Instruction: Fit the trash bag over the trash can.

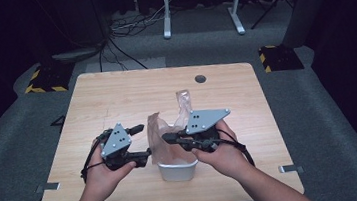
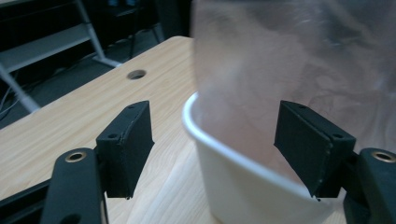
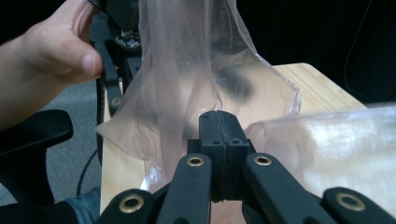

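A white tub (image 1: 178, 171) stands near the table's front edge, with a clear plastic bag (image 1: 184, 105) rising out of it, crumpled and upright. My left gripper (image 1: 143, 141) is just left of the tub and open. In the left gripper view the tub (image 2: 233, 186) and the bag (image 2: 280, 60) lie between the wide jaws of the left gripper (image 2: 215, 140), and the pads press on nothing. My right gripper (image 1: 166, 138) hovers over the tub. In the right gripper view the right gripper (image 3: 219, 121) is shut with the bag's film (image 3: 187, 70) pinched between its pads.
The wooden table (image 1: 116, 97) has a round hole (image 1: 200, 78) near its far edge. A white desk frame (image 1: 201, 2) and cables lie on the floor behind it. Yellow-and-black striped blocks (image 1: 46, 79) sit off the far corners.
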`<state>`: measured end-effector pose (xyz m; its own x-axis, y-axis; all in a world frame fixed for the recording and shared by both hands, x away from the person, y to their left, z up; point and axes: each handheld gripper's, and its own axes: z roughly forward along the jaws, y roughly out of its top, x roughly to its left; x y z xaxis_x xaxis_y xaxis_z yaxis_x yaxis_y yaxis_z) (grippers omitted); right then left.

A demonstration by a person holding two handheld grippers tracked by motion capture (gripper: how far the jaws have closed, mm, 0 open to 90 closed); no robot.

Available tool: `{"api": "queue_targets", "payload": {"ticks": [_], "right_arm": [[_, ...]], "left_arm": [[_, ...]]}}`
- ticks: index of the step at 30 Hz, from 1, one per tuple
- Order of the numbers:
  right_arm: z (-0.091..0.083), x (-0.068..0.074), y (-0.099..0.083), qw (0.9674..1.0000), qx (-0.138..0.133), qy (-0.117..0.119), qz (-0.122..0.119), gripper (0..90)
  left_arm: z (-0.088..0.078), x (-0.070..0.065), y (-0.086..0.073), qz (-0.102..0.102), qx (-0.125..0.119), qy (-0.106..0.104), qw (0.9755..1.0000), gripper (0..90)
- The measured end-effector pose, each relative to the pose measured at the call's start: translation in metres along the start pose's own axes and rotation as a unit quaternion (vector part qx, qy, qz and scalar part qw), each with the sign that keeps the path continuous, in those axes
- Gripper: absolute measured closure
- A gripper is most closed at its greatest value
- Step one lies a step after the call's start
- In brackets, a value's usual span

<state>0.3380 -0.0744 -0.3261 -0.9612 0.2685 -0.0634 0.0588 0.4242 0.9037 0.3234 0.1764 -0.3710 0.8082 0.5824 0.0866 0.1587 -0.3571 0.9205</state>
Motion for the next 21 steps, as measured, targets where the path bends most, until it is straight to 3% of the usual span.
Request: {"api": "queue_targets", "payload": {"ticks": [1, 3, 5, 7, 10, 13, 16, 19, 21], "right_arm": [[0.001, -0.001, -0.001, 1.0, -0.002, 0.001, 0.004, 90.0], [0.004, -0.002, -0.002, 0.9999, -0.006, 0.008, 0.013, 90.0], [0.005, -0.002, -0.002, 0.9998, -0.008, 0.012, 0.015, 90.0], [0.009, -0.002, -0.002, 0.9996, -0.013, 0.017, 0.018, 90.0], [0.012, -0.001, -0.002, 0.9996, -0.014, 0.016, 0.021, 90.0], [0.011, -0.001, -0.004, 0.9997, -0.014, 0.01, 0.02, 90.0], [0.005, -0.001, -0.005, 0.9996, -0.018, 0.001, 0.022, 90.0], [-0.004, -0.003, -0.006, 0.9994, -0.019, -0.012, 0.027, 90.0], [-0.008, -0.003, -0.007, 0.9993, -0.019, -0.016, 0.027, 90.0]], "left_arm": [[0.005, -0.001, 0.004, 0.013, -0.004, -0.011, 0.9998, 26.4], [0.009, -0.001, 0.007, 0.02, -0.004, -0.024, 0.9995, 26.0], [0.011, -0.001, 0.009, 0.024, -0.005, -0.028, 0.9993, 25.7], [0.015, -0.004, 0.013, 0.045, -0.003, -0.037, 0.9983, 24.7], [0.017, -0.01, 0.016, 0.058, 0.002, -0.051, 0.997, 26.6], [0.016, -0.011, 0.017, 0.051, 0.004, -0.065, 0.9966, 54.0], [0.013, -0.007, 0.016, 0.041, 0.012, -0.053, 0.9977, 72.5], [0.008, -0.003, 0.015, 0.021, 0.01, -0.051, 0.9984, 82.2], [0.007, -0.002, 0.014, 0.018, 0.009, -0.045, 0.9988, 83.5]]}}
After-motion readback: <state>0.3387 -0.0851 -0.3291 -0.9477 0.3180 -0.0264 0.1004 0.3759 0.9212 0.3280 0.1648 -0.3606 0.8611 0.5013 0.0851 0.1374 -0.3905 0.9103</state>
